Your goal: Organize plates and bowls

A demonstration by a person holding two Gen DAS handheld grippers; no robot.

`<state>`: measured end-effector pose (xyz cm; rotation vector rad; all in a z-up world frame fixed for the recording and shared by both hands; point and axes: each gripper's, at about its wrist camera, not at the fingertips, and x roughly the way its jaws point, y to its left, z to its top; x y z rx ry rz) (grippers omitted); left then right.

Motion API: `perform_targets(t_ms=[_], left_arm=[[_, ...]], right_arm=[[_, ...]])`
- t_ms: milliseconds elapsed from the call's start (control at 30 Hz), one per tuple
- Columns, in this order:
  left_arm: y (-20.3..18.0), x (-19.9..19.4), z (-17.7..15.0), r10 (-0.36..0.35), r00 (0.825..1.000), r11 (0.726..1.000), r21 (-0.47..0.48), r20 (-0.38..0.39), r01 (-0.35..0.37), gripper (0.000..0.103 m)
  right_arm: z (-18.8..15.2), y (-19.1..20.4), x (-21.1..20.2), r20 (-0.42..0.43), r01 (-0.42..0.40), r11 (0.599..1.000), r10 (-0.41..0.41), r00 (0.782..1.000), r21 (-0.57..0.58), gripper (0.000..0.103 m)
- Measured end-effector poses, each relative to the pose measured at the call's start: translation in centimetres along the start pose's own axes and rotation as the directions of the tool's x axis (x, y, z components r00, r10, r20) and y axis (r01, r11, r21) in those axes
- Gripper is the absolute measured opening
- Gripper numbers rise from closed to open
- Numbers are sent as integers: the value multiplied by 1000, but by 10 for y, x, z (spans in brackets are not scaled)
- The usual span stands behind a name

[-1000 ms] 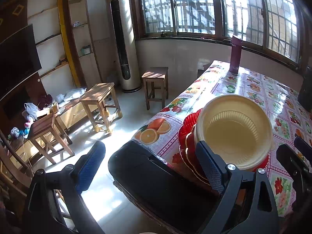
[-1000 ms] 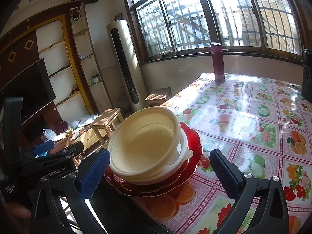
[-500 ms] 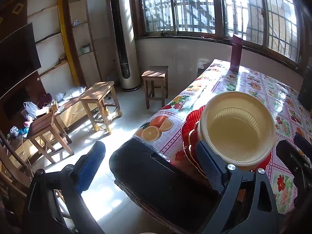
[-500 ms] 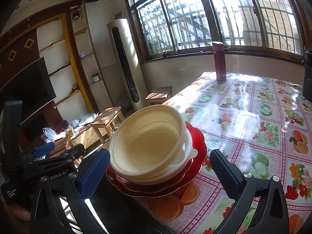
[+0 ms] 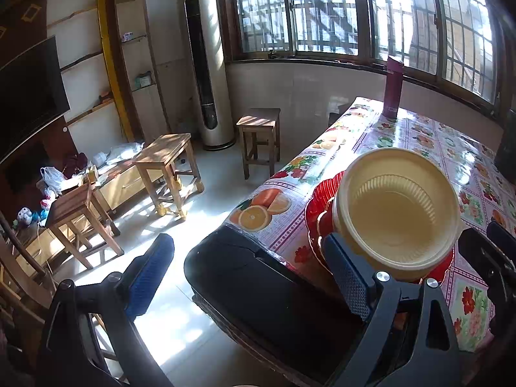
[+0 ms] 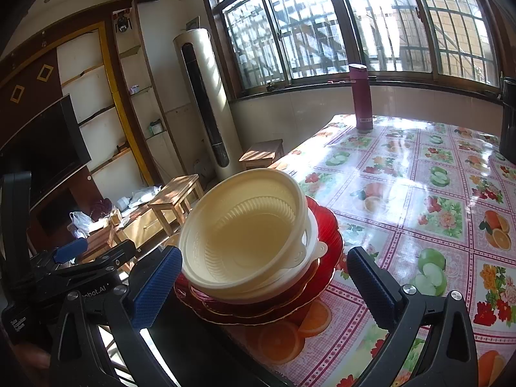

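Stacking looks mostly done: cream bowls (image 6: 245, 235) sit nested on red plates (image 6: 325, 235) near the table (image 6: 435, 174) corner. Right gripper (image 6: 262, 287) is wide apart w/ the stack between its fingers, not touching as far as I can tell. Left gripper (image 5: 251, 271) is spread too, empty, beside the stack. Prob. left: shifting the stack; nothing else loose in view.

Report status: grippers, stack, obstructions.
Left gripper open, empty. Right gripper open, straddling the stack. Cream bowl tops red plates at table corner. Nothing blocking.
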<state>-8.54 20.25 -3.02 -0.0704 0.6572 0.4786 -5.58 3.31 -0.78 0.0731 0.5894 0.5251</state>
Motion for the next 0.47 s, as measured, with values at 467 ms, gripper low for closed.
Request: perform_targets(t_ms=[467], left_arm=[[-2,0,0,2,1000,1000,5,6,-2,95]], right_arm=[[-1,3,3,-5,-3,1000,3,1000,-2,103]])
